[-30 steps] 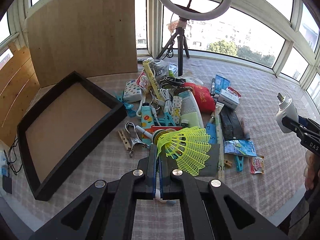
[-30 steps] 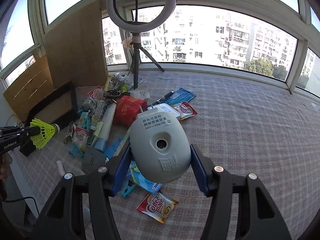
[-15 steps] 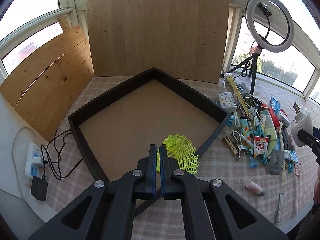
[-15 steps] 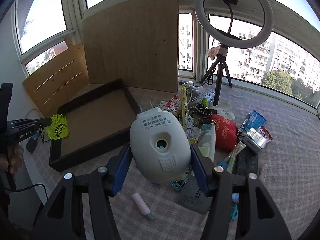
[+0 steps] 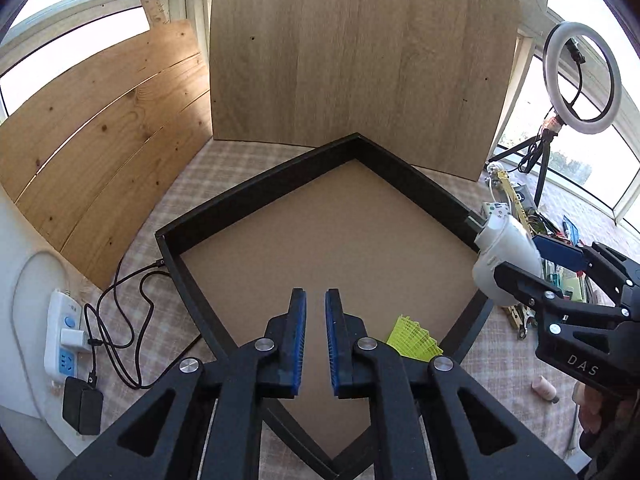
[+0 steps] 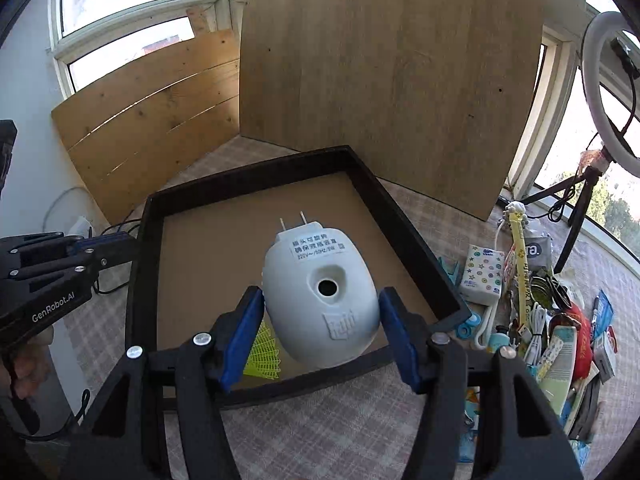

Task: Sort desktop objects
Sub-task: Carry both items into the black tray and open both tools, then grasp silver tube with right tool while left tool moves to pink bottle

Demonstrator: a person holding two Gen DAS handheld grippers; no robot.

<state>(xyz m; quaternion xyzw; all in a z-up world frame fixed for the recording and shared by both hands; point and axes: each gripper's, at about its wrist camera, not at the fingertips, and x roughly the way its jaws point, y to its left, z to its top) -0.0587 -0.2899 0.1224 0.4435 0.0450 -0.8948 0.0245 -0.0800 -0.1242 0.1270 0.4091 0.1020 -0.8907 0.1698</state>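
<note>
A yellow-green shuttlecock (image 5: 414,340) lies inside the black tray (image 5: 256,188) near its front right rim. My left gripper (image 5: 316,292) hovers over the tray, its jaws opening with nothing between them. My right gripper (image 6: 320,292) hangs over the tray (image 6: 248,172) with its jaws opening around a white plug-in device (image 6: 320,292); slim gaps show between the blue pads (image 6: 244,328) and its sides. The shuttlecock (image 6: 264,350) peeks out below the right gripper's left finger. The left wrist view shows the device (image 5: 504,256) and the right gripper (image 5: 518,256) over the tray's right rim.
Two wooden boards (image 5: 360,48) stand behind the tray. A power strip (image 5: 64,332) with black cables lies left of it. A pile of small objects (image 6: 540,320) and a ring light (image 6: 608,92) fill the right side. A small pink bottle (image 5: 544,388) lies on the checked cloth.
Both grippers swung left from the pile to over the tray. The left gripper opened and the shuttlecock dropped into the tray. The right gripper's pads have spread off the white device.
</note>
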